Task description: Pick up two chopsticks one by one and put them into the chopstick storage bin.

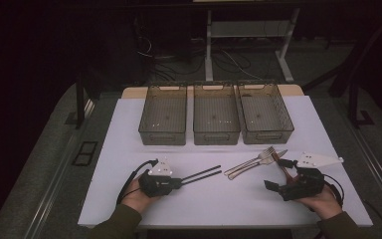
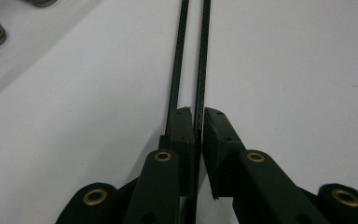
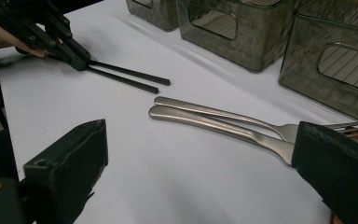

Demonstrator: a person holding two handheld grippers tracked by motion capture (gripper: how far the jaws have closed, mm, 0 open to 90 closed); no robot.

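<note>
Three clear plastic bins stand in a row on a white table: the left bin [image 1: 162, 114], the middle bin [image 1: 216, 113] and the right bin [image 1: 264, 112]. Two black chopsticks [image 1: 201, 175] lie side by side. One metal fork [image 1: 252, 160] and one metal knife [image 1: 256, 164] lie together. Two handheld grippers are present, the left gripper [image 1: 179, 182] and the right gripper [image 1: 278, 175].

Black chopsticks pinched at the near end, cutlery lying loose to the right

The pair of black chopsticks [image 1: 201, 175] lies flat on the white table, near ends clamped in the left gripper [image 1: 180, 182], tips angling up and right, slightly splayed. Well apart to the right, a steel fork [image 1: 251, 159] and knife [image 1: 258, 163] lie side by side, touching, handles pointing toward the chopsticks.
</note>
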